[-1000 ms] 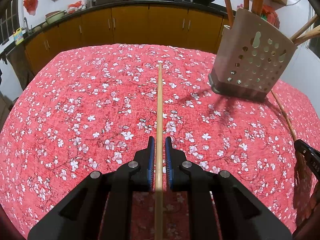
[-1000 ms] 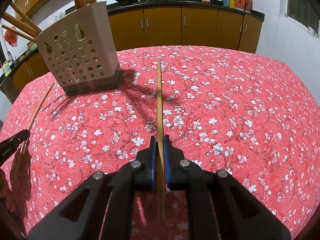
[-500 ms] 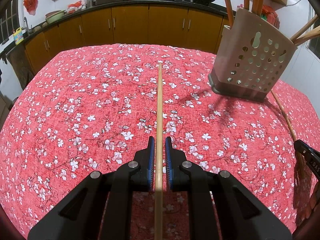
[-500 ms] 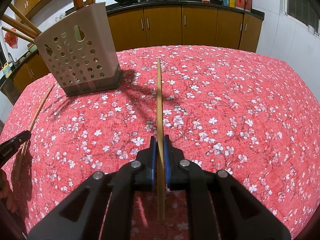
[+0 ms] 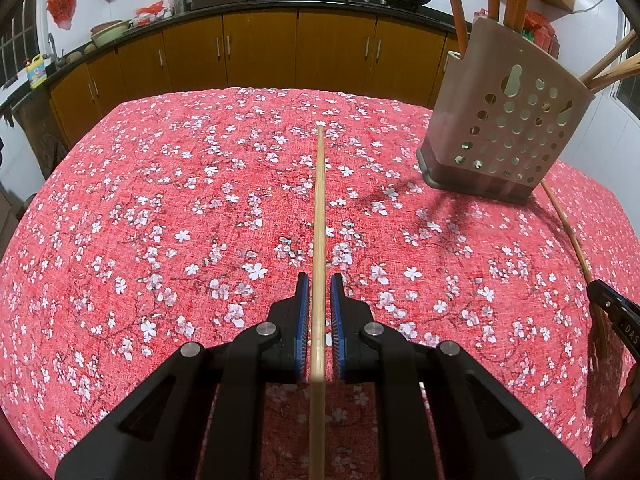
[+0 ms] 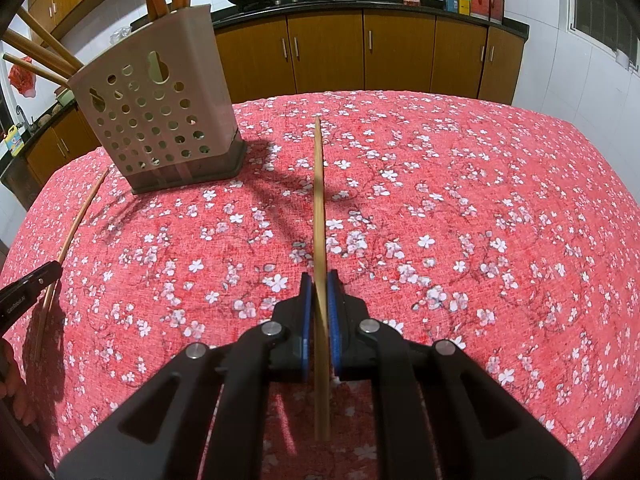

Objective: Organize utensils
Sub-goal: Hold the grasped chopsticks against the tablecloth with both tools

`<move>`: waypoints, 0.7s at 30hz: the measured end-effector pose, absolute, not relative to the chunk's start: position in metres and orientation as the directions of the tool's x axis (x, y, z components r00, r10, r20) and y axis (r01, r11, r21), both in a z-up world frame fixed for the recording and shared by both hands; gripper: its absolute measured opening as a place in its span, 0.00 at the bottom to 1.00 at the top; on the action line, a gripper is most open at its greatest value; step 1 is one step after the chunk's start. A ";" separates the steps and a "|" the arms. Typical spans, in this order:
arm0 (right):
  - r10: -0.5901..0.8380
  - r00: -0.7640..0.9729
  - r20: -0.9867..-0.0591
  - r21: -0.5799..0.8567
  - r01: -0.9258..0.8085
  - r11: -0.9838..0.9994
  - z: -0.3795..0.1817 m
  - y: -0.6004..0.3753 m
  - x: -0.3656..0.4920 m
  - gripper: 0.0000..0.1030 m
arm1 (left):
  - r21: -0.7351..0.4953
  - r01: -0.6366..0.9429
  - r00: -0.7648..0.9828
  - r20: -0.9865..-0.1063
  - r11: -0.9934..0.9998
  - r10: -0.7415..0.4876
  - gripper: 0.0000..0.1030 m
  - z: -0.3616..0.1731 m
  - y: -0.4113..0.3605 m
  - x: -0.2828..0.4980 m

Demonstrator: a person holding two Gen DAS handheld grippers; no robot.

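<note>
Two chopsticks are up off the bench, one per hand-held gripper. The left hand-held gripper brackets its chopstick with slight gaps showing, so whether it pinches is unclear; the right hand-held gripper is clenched on its chopstick. Either stick could pivot, slip, or snag already-stored sticks when tipped toward the holder near the far edge. The bench offers wide open cloth for moving.
</note>
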State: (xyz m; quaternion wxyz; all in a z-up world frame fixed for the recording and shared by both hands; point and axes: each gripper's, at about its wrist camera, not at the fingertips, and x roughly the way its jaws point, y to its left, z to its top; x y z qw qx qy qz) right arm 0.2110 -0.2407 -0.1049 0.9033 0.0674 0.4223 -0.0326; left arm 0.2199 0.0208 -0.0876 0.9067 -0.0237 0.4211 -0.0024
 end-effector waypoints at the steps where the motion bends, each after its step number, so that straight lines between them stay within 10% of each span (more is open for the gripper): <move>1: -0.002 0.641 -0.767 0.094 0.116 0.989 -0.105 -0.241 0.211 0.09 | -0.044 -0.016 0.645 -0.764 0.999 -0.024 0.12 -0.088 0.021 0.220; 21: 0.006 0.640 -0.768 0.101 0.112 0.989 -0.104 -0.242 0.203 0.09 | -0.007 -0.005 0.641 -0.767 1.000 -0.003 0.12 -0.085 0.016 0.210</move>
